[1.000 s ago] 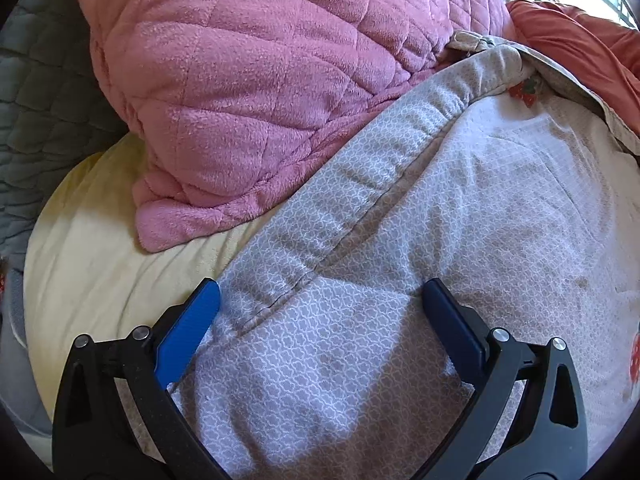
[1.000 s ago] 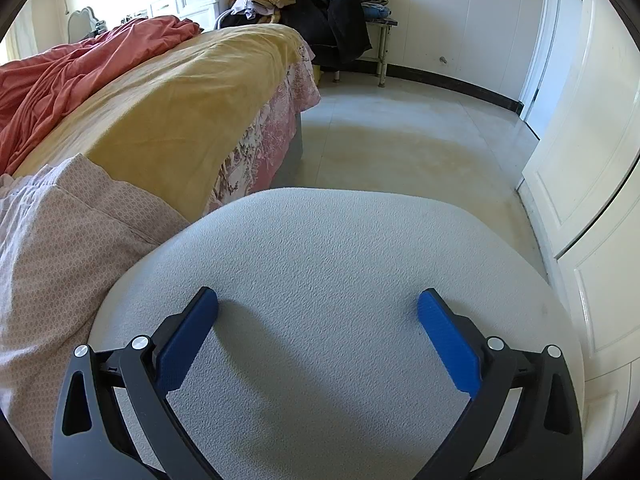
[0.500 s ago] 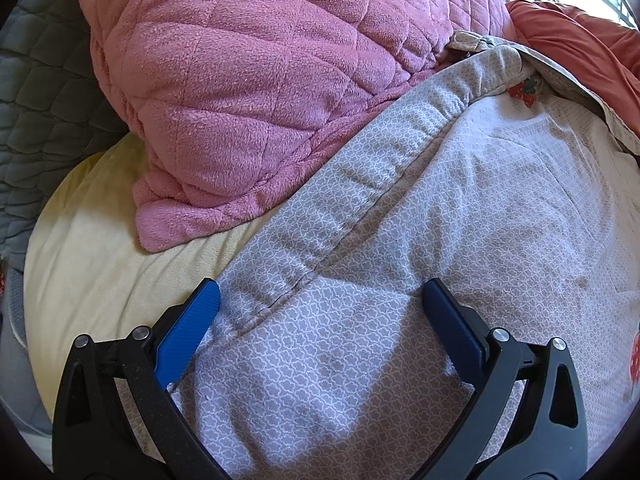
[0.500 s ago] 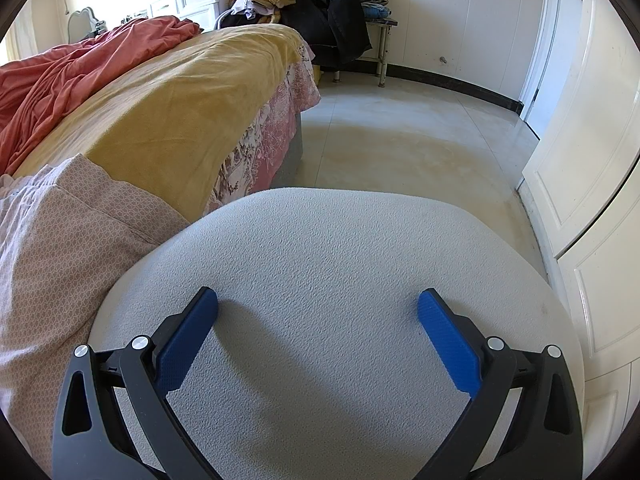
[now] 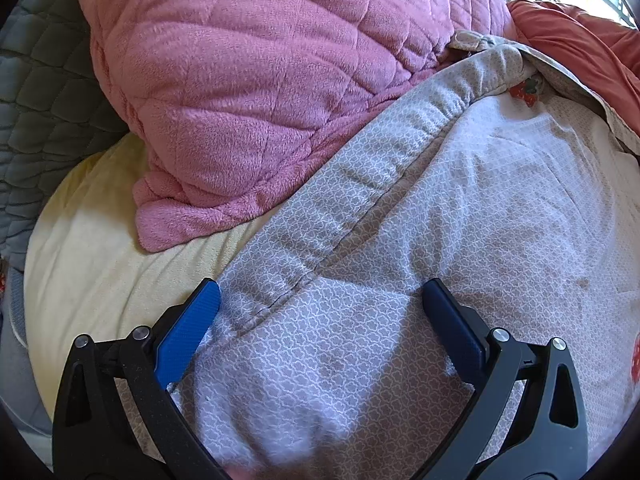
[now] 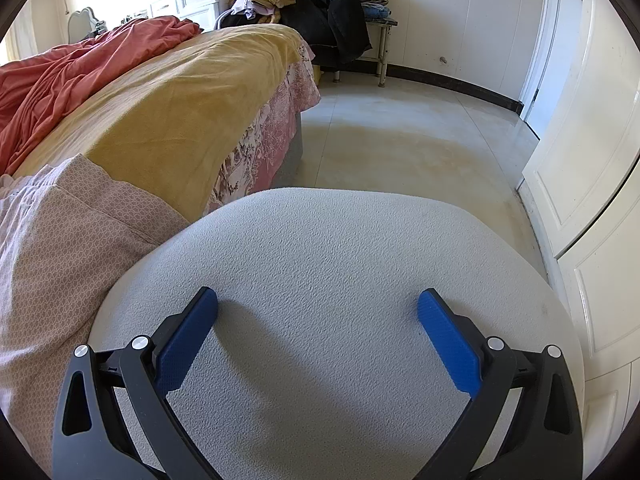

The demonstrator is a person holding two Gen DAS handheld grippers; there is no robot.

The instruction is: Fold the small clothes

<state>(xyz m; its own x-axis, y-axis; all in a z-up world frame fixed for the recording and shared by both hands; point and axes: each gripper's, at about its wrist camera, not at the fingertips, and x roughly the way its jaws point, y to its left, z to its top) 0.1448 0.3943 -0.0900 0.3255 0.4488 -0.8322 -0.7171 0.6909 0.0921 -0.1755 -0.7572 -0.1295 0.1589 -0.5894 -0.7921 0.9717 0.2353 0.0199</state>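
Right now your left claw hangs with its blue fingers spread wide apart, just above the patterned garment, gripping nothing; the left finger sits at the garment's edge, beside its elastic waistband, and the right finger is over the flat cloth. That garment, a pale piece with a small lattice print and a strawberry motif near the far end, lies spread on the bed over a yellow sheet. A pink quilted blanket is heaped just beyond the waistband, touching it, with an orange cover at the far right. Your right claw is likewise fully apart and empty, poised over a grey textured cushion; whether the fingers touch it you cannot tell. To its left the same patterned garment overlaps the cushion's edge, and the bed stretches away beyond it with its yellow sheet and orange cover, the tiled floor to the right
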